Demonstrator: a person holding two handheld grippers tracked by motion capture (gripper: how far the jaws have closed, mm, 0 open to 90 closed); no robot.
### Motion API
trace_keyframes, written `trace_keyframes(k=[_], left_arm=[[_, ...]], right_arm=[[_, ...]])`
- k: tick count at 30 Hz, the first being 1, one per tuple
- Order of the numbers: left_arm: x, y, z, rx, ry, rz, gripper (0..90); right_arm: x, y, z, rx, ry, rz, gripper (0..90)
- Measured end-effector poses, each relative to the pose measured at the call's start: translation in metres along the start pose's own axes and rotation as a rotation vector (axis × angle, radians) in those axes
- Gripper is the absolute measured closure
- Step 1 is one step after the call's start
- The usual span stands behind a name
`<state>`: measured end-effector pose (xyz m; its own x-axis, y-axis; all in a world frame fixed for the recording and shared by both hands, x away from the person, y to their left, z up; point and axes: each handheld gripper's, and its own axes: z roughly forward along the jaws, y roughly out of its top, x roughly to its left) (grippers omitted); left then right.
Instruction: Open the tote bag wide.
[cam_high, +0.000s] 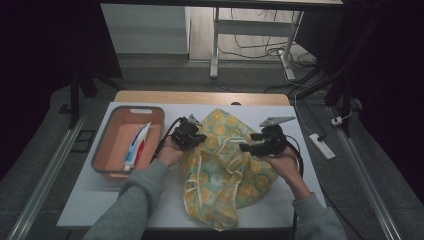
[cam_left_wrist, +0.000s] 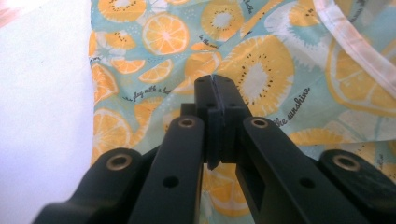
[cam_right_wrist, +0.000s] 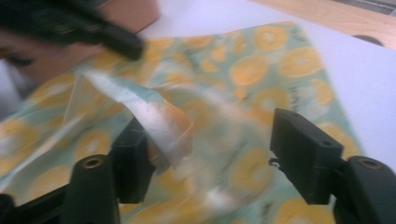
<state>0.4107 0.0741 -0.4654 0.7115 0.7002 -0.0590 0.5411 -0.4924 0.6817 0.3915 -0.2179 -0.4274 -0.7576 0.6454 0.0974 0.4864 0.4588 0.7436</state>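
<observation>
A teal cloth bag (cam_high: 225, 165) printed with orange citrus slices lies crumpled in the middle of the white tabletop (cam_high: 85, 200). My left gripper (cam_high: 192, 134) hovers at the bag's upper left edge. In the left gripper view the left gripper (cam_left_wrist: 215, 81) has its jaws pressed together over the print (cam_left_wrist: 280, 70), and I see no cloth between them. My right gripper (cam_high: 250, 146) is over the bag's right half, pointing left. It (cam_right_wrist: 212, 140) stands open and wide, and a raised fold with a white strap (cam_right_wrist: 140, 107) rests by its left jaw, blurred.
An orange basin (cam_high: 107, 145) stands at the left of the table with a toothpaste tube (cam_high: 137, 145) leaning inside it. A white power strip (cam_high: 322, 146) lies off the table's right side. A wooden edge (cam_high: 200, 97) runs along the back.
</observation>
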Motion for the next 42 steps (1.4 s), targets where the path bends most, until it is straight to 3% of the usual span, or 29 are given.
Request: trace_keyframes(k=[2, 3, 7, 11, 15, 17, 18, 19, 20, 21, 23, 28, 33, 37, 39, 42], left_arm=[[0.003, -0.001, -0.001, 0.001, -0.004, -0.011, 88.8], [0.003, -0.001, -0.001, -0.001, -0.007, -0.015, 88.8], [0.004, -0.001, -0.003, -0.006, -0.006, -0.014, 88.8], [0.004, -0.001, -0.001, -0.002, -0.009, -0.016, 88.8], [0.002, -0.001, 0.001, 0.002, -0.011, -0.012, 88.8], [0.002, 0.000, 0.001, 0.002, -0.012, -0.010, 88.7], [0.002, 0.000, 0.001, 0.002, -0.012, -0.009, 88.7], [0.002, -0.001, 0.000, 0.000, -0.011, -0.013, 88.7], [0.002, -0.001, 0.000, 0.001, -0.011, -0.013, 88.7], [0.003, -0.001, -0.001, 0.003, -0.010, -0.011, 88.7], [0.005, -0.002, -0.003, 0.001, -0.008, -0.017, 88.7], [0.009, -0.004, -0.004, -0.001, -0.007, -0.029, 88.7], [0.008, -0.004, 0.000, 0.012, -0.006, -0.027, 88.7], [0.005, -0.003, 0.003, 0.022, -0.006, -0.016, 88.7], [0.004, -0.003, 0.004, 0.026, -0.007, -0.009, 88.7], [0.004, -0.003, 0.004, 0.027, -0.007, -0.009, 88.6]], right_arm=[[0.016, -0.008, -0.003, 0.028, -0.022, 0.005, 28.3], [0.016, -0.008, -0.003, 0.028, -0.022, 0.005, 28.3], [0.039, -0.030, -0.004, 0.075, -0.052, 0.006, 26.0], [0.046, -0.049, 0.002, 0.092, -0.064, 0.049, 25.6], [0.045, -0.057, 0.016, 0.104, -0.034, 0.090, 26.5], [0.049, -0.058, 0.024, 0.130, -0.039, 0.064, 29.0], [0.052, -0.059, 0.028, 0.147, -0.047, 0.042, 35.4], [0.053, -0.060, 0.032, 0.159, -0.056, 0.021, 47.9], [0.048, -0.064, 0.036, 0.189, -0.043, 0.000, 71.8], [0.043, -0.065, 0.035, 0.198, -0.026, 0.011, 79.8], [0.039, -0.067, 0.031, 0.194, -0.022, 0.025, 83.9], [0.022, -0.076, -0.003, 0.172, -0.063, 0.067, 87.5], [0.007, -0.095, -0.027, 0.156, -0.068, 0.126, 87.5], [0.001, -0.103, -0.025, 0.167, -0.067, 0.146, 82.7], [0.003, -0.101, -0.025, 0.161, -0.084, 0.127, 61.8], [0.016, -0.083, -0.034, 0.109, -0.152, 0.024, 32.4]])
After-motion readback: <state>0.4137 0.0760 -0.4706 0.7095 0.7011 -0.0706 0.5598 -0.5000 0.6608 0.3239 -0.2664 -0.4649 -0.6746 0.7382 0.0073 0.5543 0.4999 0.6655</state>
